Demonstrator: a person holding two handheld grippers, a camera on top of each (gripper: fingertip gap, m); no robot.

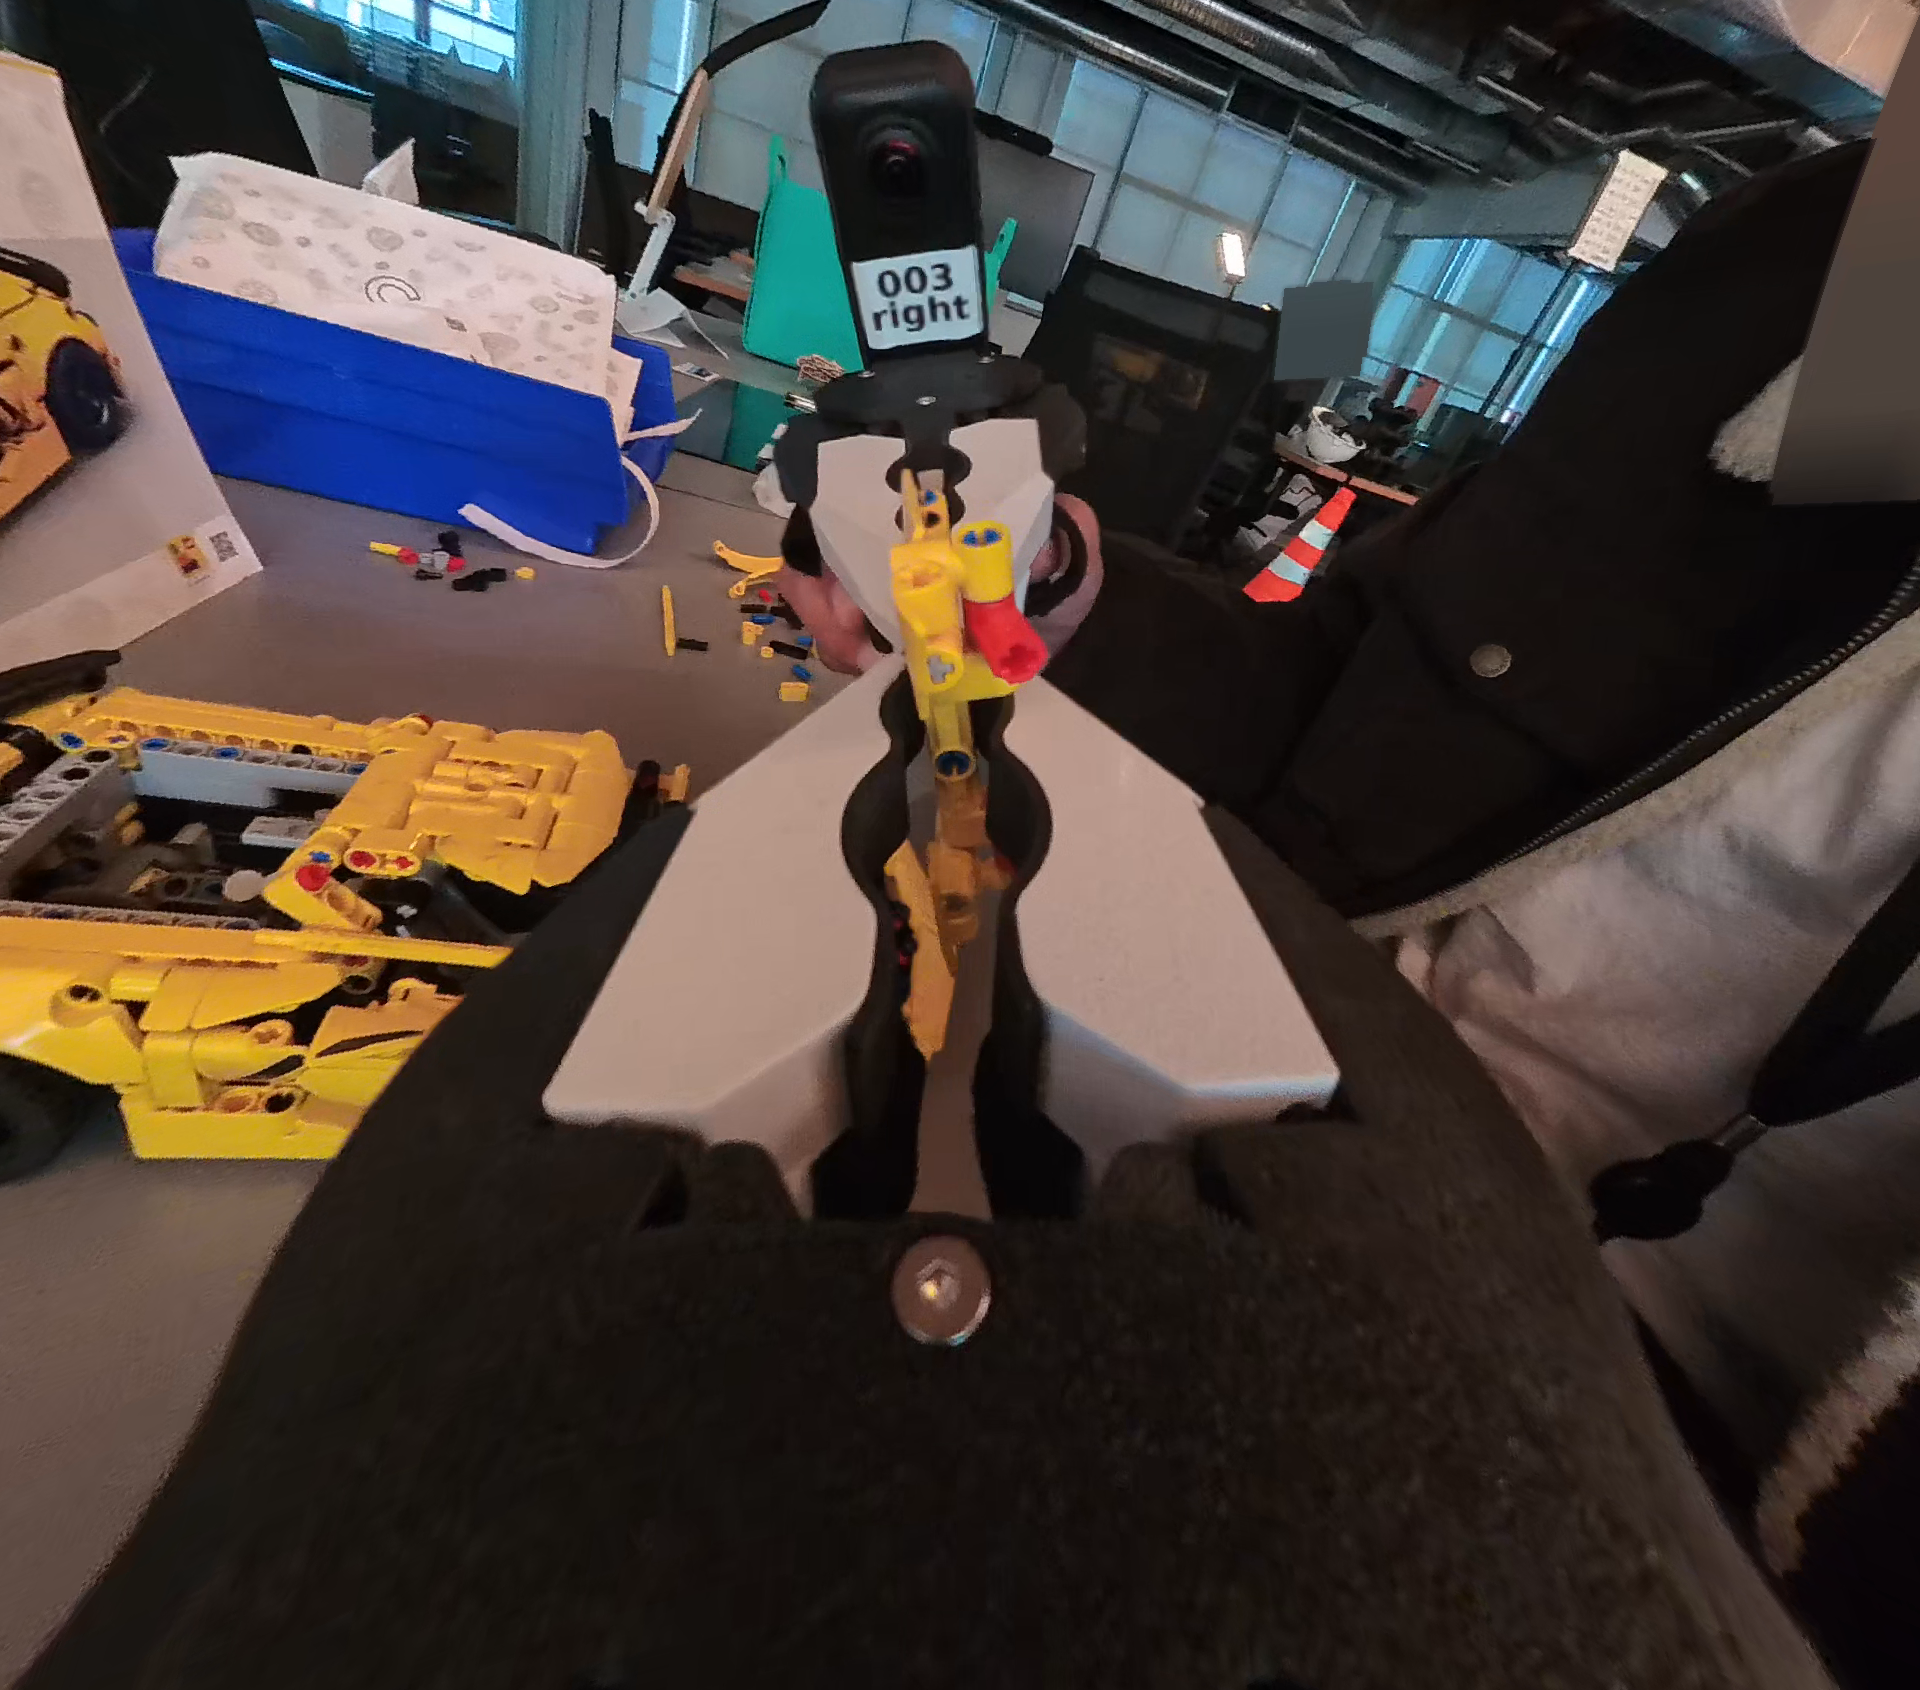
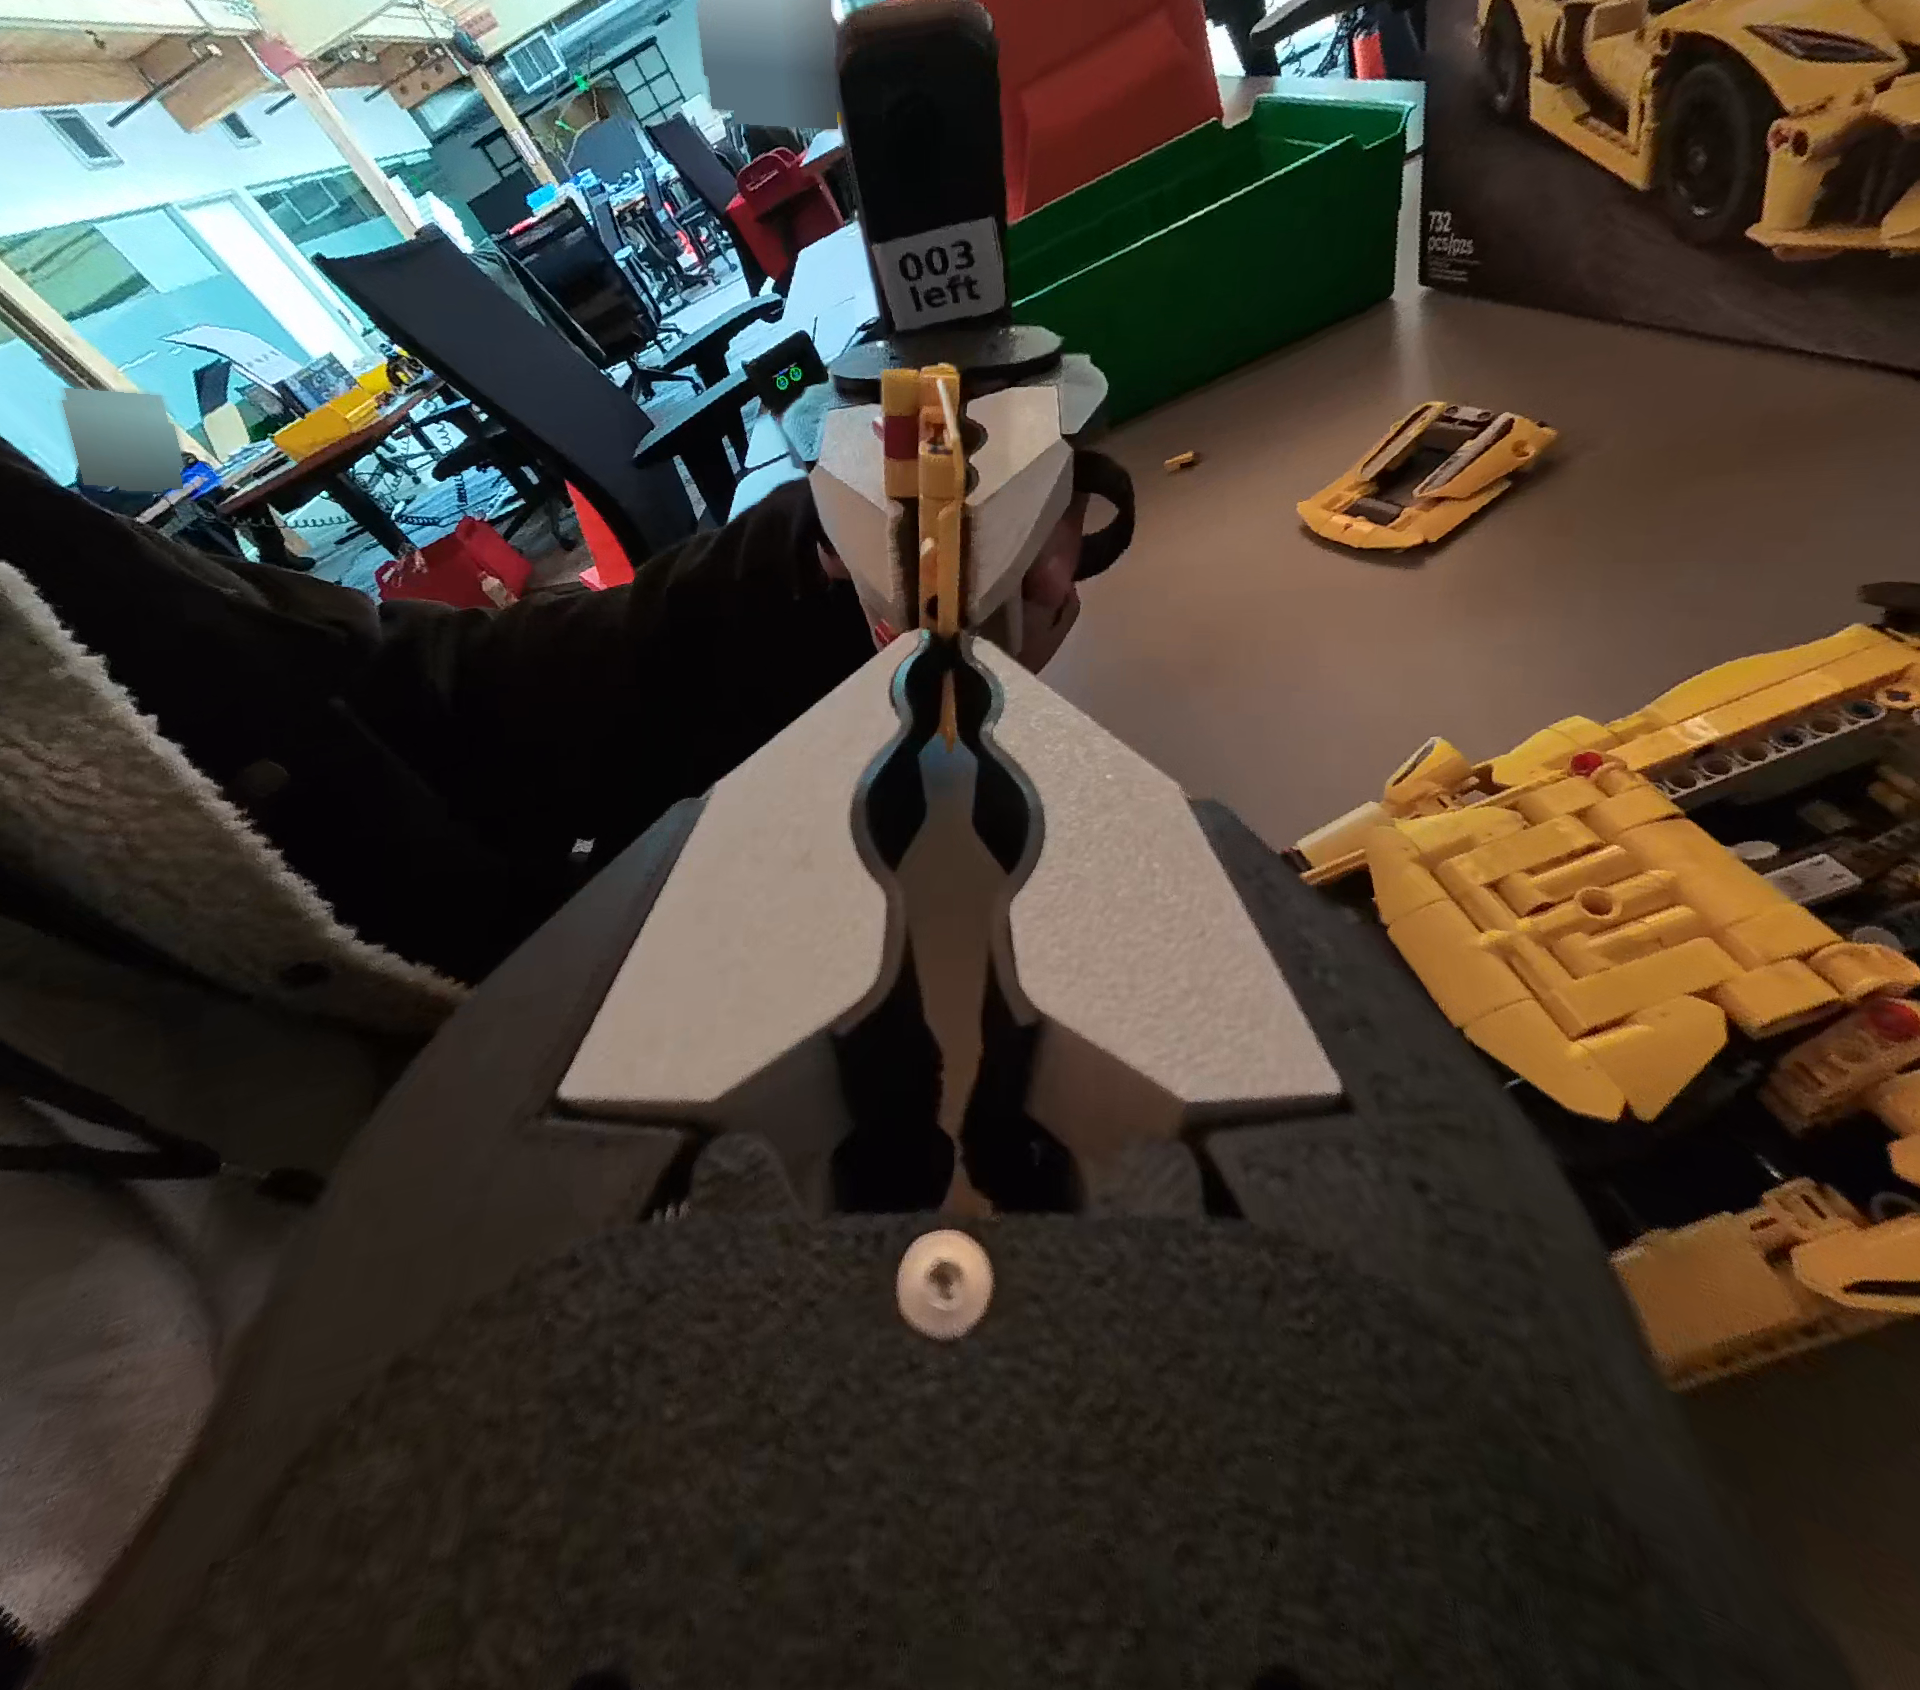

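The left gripper [image 1: 940,705] has its jaws pinching a small yellow brick piece [image 1: 948,653] in the middle of the frame. The right gripper [image 2: 943,664] faces it tip to tip, and its jaws pinch the other end of the same piece. Lower down lies a half-built yellow toy car [image 1: 312,892] on the grey tabletop [image 1: 343,632]. A blue bin [image 1: 395,414] sits at the upper left.

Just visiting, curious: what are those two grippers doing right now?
Left gripper and right gripper tip to tip, both shut on one small yellow brick assembly. Held above the grey table. Nothing between.
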